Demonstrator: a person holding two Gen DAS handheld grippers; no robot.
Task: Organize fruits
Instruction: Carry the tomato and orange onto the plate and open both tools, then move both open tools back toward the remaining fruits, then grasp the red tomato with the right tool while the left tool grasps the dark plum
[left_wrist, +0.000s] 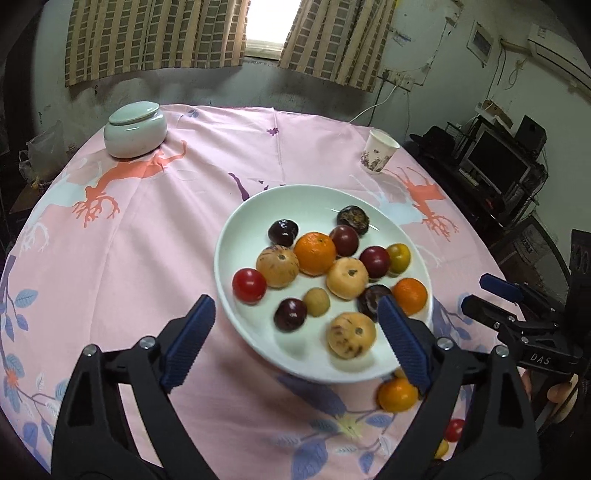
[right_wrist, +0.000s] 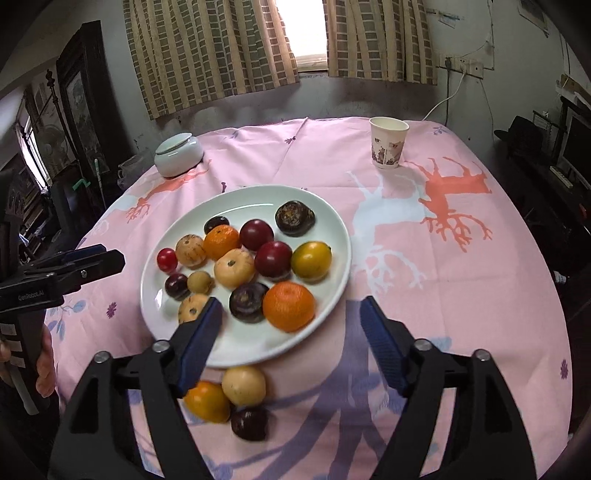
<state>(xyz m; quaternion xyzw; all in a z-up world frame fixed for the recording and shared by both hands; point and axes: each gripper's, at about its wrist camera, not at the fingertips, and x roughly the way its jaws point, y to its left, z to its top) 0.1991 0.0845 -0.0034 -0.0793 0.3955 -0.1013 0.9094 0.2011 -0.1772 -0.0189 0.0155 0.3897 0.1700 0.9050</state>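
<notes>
Three loose fruits (right_wrist: 236, 398) lie just outside the plate (right_wrist: 332, 236) rim, nearest the empty, spread-jawed right gripper (right_wrist: 291, 343); left gripper (left_wrist: 295, 339) likewise released.

A pale green lidded ceramic jar (left_wrist: 135, 129) sits at the pink deer-print tablecloth's (left_wrist: 147, 236) far left; a floral paper cup (left_wrist: 380, 151) stands at its far right.

A lived-in home room: checked curtains (right_wrist: 221, 48), pink tablecloth (right_wrist: 424, 258) (deer print), monitor (left_wrist: 495, 158).
</notes>
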